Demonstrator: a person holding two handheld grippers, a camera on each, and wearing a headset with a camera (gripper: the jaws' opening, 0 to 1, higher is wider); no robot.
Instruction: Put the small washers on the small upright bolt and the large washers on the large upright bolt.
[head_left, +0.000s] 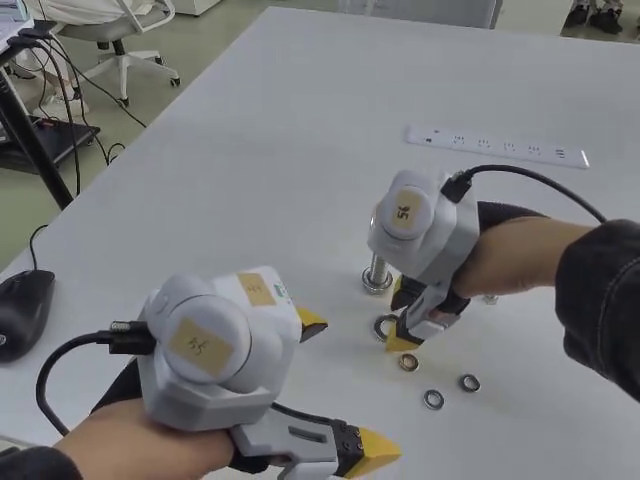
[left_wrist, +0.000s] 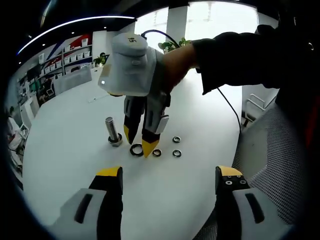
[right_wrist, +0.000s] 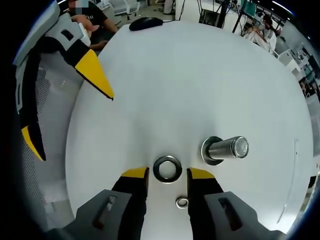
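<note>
bolt (head_left: 377, 271) top hidden (by gripper (head_left: 400, 318)), mouse (head_left: 22, 311) cropped

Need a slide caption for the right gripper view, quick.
Right gripper, jaws open, straddles a large washer lying on the white table beside the large upright bolt.

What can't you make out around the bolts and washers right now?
1. Head view: the right hand hides the table behind it; a grey bit at its lower edge is too little to name.
2. Head view: the large washer is half covered by the jaws of the right gripper.
3. Right gripper view: the ring at the foot of the large bolt, bolt head or stacked washers, too small to tell.
</note>
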